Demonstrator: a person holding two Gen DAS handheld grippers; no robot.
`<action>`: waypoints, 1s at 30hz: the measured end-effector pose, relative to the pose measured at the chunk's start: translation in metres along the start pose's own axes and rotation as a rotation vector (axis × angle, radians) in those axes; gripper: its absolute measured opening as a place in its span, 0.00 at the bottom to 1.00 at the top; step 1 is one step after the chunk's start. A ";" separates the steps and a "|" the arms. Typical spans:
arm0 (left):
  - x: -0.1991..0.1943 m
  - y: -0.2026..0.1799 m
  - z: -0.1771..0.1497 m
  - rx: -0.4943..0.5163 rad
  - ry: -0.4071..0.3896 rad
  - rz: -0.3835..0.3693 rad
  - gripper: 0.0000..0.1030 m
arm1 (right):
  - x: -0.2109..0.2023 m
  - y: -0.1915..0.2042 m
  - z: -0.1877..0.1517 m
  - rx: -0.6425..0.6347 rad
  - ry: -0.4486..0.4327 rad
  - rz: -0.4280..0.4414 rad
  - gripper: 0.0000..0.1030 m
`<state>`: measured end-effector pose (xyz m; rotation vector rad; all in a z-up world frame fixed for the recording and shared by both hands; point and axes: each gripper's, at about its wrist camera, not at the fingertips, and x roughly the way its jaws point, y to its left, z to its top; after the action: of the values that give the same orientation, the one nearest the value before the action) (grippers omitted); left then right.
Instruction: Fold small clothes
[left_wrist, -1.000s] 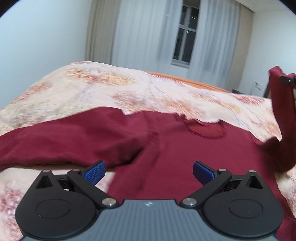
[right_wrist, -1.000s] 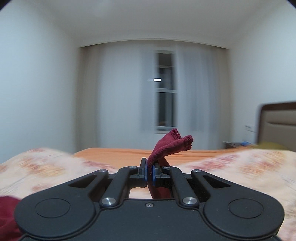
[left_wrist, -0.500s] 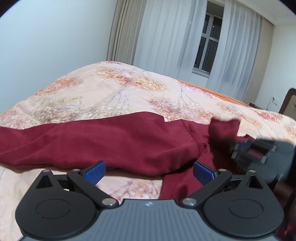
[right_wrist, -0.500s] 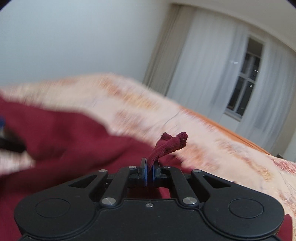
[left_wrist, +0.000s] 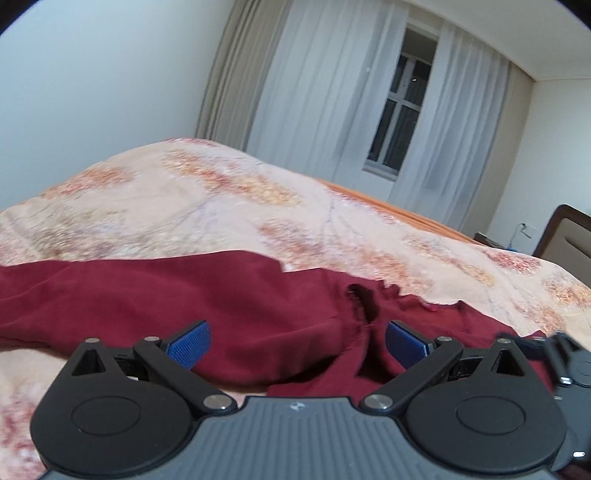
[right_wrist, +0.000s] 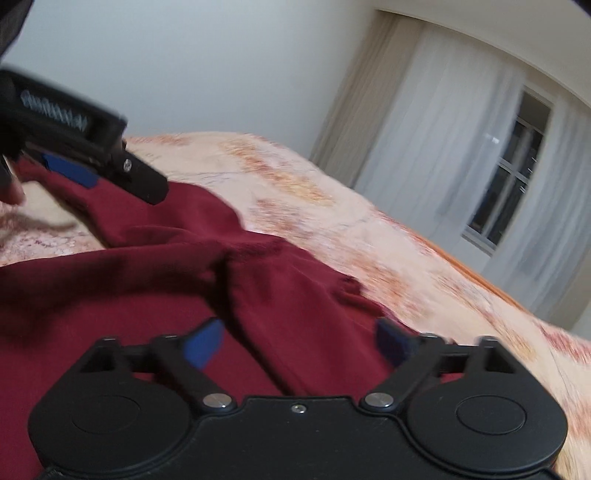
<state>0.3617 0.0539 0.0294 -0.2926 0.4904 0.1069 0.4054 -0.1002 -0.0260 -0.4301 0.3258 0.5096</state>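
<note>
While the dark red garment (left_wrist: 236, 295) lies crumpled across the floral bedspread (left_wrist: 192, 206), both grippers hover low over it. The right gripper (right_wrist: 299, 343) has just been opening its jaws; they now stand wide apart, with a fold of the red cloth lying beneath the gap but not pinched by the 2 blue pads (right_wrist: 205, 343). The left gripper (left_wrist: 297, 343) also has its jaws spread wide, nothing clamped, the garment's frayed edge just ahead of it. In the right wrist view the left gripper sits at the upper left above the cloth. White curtains (left_wrist: 332, 110) cover a window (left_wrist: 399, 114) beyond the bed.
</note>
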 end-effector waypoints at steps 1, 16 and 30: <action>0.004 -0.008 0.000 0.011 -0.003 -0.005 1.00 | -0.008 -0.010 -0.005 0.025 -0.003 -0.019 0.99; 0.093 -0.046 -0.023 0.044 0.031 0.140 1.00 | -0.046 -0.208 -0.098 0.700 0.061 -0.247 0.88; 0.110 -0.035 -0.040 0.048 0.084 0.182 1.00 | -0.020 -0.245 -0.102 0.829 0.007 -0.255 0.11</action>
<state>0.4465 0.0115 -0.0483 -0.2058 0.6014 0.2602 0.4991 -0.3491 -0.0296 0.3307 0.4491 0.0938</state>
